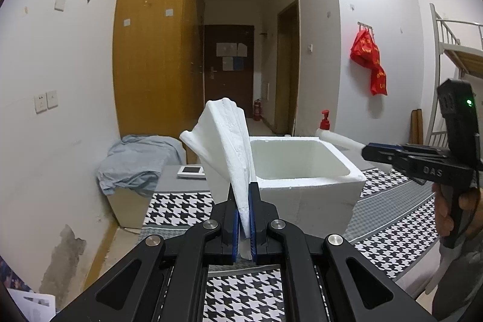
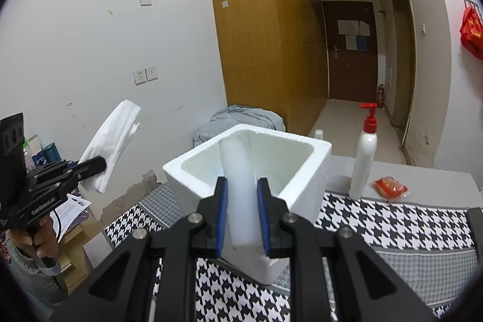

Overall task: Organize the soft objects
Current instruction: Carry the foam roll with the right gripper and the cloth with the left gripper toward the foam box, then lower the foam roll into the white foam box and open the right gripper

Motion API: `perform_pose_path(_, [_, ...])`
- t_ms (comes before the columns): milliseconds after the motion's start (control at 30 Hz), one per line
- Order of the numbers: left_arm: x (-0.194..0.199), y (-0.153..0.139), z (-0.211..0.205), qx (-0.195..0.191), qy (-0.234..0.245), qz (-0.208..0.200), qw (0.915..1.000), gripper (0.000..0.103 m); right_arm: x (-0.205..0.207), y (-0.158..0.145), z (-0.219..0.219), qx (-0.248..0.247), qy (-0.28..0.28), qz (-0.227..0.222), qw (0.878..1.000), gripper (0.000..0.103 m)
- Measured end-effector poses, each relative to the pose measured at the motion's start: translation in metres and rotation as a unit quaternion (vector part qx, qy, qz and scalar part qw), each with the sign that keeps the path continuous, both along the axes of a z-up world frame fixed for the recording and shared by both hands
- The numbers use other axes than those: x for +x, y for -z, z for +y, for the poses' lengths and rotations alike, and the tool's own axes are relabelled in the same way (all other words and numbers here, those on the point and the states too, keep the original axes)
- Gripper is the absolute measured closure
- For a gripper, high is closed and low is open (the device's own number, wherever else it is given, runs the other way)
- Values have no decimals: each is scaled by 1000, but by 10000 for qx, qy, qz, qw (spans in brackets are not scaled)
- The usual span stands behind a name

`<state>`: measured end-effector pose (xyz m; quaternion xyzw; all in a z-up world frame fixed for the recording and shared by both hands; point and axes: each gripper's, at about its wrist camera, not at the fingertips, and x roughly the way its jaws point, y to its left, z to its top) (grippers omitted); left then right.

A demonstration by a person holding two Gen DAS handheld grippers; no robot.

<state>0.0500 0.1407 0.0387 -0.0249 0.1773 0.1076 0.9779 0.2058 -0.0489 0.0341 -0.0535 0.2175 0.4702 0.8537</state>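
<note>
The left gripper (image 1: 244,201) is clamped tight on a folded white paper towel (image 1: 223,141), which stands up from between the blue pads and fans out above them; seen from the right wrist, the same towel (image 2: 111,141) hangs in the air to the left of the white foam box (image 2: 193,171), well clear of it; the right gripper (image 2: 241,216) is closed narrowly on a white foam tube (image 2: 238,186), whose upper end leans over the rim into the open box; the box stands on a table with a black and white houndstooth cloth (image 2: 392,219); to the right of the box a white pump bottle (image 2: 363,150) with a red top stands upright, and just beside it lies a small red packet (image 2: 389,186); behind the box a grey-blue cloth (image 1: 135,162) is heaped near the wooden wardrobe (image 1: 151,35); a hand (image 1: 462,210) grips the handle of the right gripper at the edge of the left view.
</note>
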Motion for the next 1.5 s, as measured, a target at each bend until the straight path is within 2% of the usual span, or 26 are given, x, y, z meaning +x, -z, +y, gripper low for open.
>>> perform_pose_path(933, [2, 12, 23, -164, -142, 121, 9997, 97, 33, 6, 51, -141, 79, 198, 9997, 80])
perform_pose_path(1067, [2, 12, 24, -151, -161, 123, 9997, 97, 34, 6, 55, -165, 109, 164, 9997, 75])
perform_pose_path(1100, [2, 12, 24, -152, -169, 130, 9997, 97, 34, 6, 55, -191, 116, 143, 9996, 68])
perform_pose_path(1133, [2, 11, 24, -155, -178, 130, 9996, 97, 34, 6, 56, -209, 126, 132, 9996, 52])
perform_pose_path(1167, [2, 11, 24, -161, -183, 128, 9996, 97, 34, 6, 57, -211, 126, 128, 9996, 44])
perform_pose_path(1200, [2, 11, 24, -163, -193, 127, 9996, 97, 33, 6, 56, -187, 99, 126, 9997, 32])
perform_pose_path(1233, [2, 11, 24, -163, -199, 124, 9996, 97, 33, 6, 56, -150, 76, 137, 9998, 25])
perform_pose_path(1333, [2, 9, 24, -171, -183, 117, 9996, 97, 33, 5, 54, -158, 155, 143, 9997, 12])
perform_pose_path(1500, [5, 10, 23, -170, -152, 125, 9997, 97, 30, 1, 48, -46, 158, 86, 9998, 0])
